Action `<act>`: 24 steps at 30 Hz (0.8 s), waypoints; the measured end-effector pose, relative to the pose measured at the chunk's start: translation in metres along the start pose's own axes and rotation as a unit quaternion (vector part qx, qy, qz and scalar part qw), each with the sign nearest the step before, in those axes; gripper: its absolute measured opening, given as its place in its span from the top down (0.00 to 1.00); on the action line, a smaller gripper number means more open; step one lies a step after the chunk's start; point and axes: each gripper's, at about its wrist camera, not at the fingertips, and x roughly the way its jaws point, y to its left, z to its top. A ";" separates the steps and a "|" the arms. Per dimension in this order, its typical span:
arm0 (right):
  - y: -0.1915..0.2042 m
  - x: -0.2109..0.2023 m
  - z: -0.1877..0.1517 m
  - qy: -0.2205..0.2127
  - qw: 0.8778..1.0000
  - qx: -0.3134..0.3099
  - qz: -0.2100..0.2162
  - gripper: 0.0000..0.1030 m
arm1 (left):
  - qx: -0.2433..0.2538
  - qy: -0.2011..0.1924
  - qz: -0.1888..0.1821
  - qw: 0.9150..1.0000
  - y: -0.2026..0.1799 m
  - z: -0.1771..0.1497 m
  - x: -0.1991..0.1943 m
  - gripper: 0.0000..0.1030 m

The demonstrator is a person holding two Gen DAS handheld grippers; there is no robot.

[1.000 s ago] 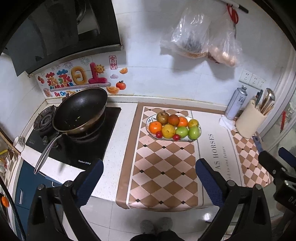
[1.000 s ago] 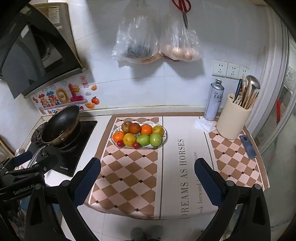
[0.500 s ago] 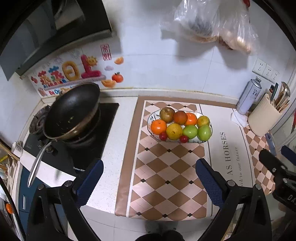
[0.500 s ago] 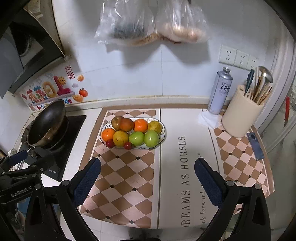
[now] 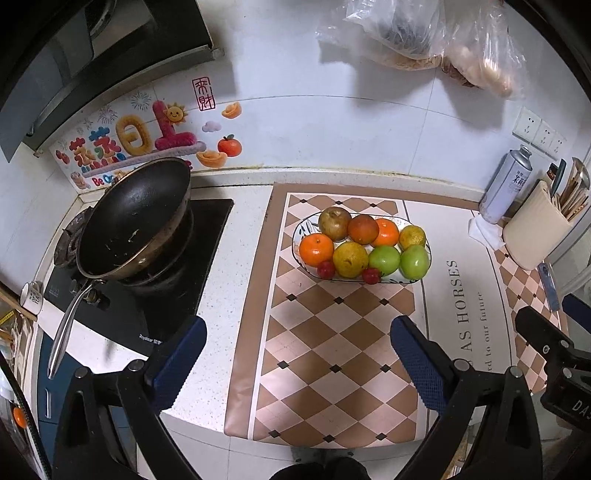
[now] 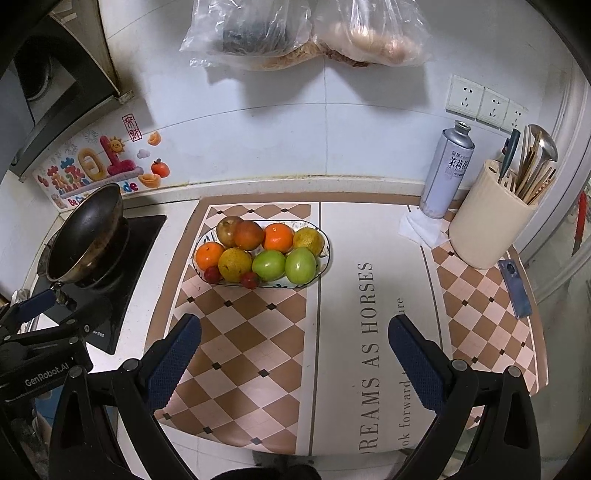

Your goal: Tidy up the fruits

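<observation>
An oval fruit plate rests on the checked mat and holds several fruits. Among them are oranges, green apples, yellow pears and small red fruits. My left gripper hovers open above the mat, short of the plate. My right gripper is open too, over the mat in front of the plate, nothing between its fingers. Each gripper shows at the edge of the other's view.
A black wok sits on the stove at the left. A spray can, a utensil holder and a phone stand at the right. Plastic bags hang on the wall. The counter's front edge lies just below the grippers.
Both grippers have moved forward and down toward the counter, so the fruit plate looks nearer and larger. Both stay open and empty.
</observation>
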 end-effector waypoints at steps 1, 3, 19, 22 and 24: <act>0.000 0.000 0.000 0.001 1.000 -0.001 0.000 0.00 | 0.000 0.000 0.000 1.000 0.000 0.000 0.000 0.01; 0.000 0.001 0.000 0.003 1.000 -0.002 -0.001 0.00 | 0.000 0.000 0.000 1.000 0.000 0.000 0.000 0.01; 0.000 -0.003 -0.006 0.006 1.000 -0.003 0.003 0.00 | -0.003 -0.014 0.003 1.000 -0.002 -0.007 -0.011 0.01; 0.000 -0.005 -0.008 0.006 1.000 -0.002 0.004 0.00 | -0.001 -0.020 0.005 1.000 -0.003 -0.011 -0.015 0.01; 0.000 -0.007 -0.010 0.006 1.000 -0.001 0.006 0.00 | 0.001 -0.025 0.006 1.000 -0.004 -0.012 -0.018 0.01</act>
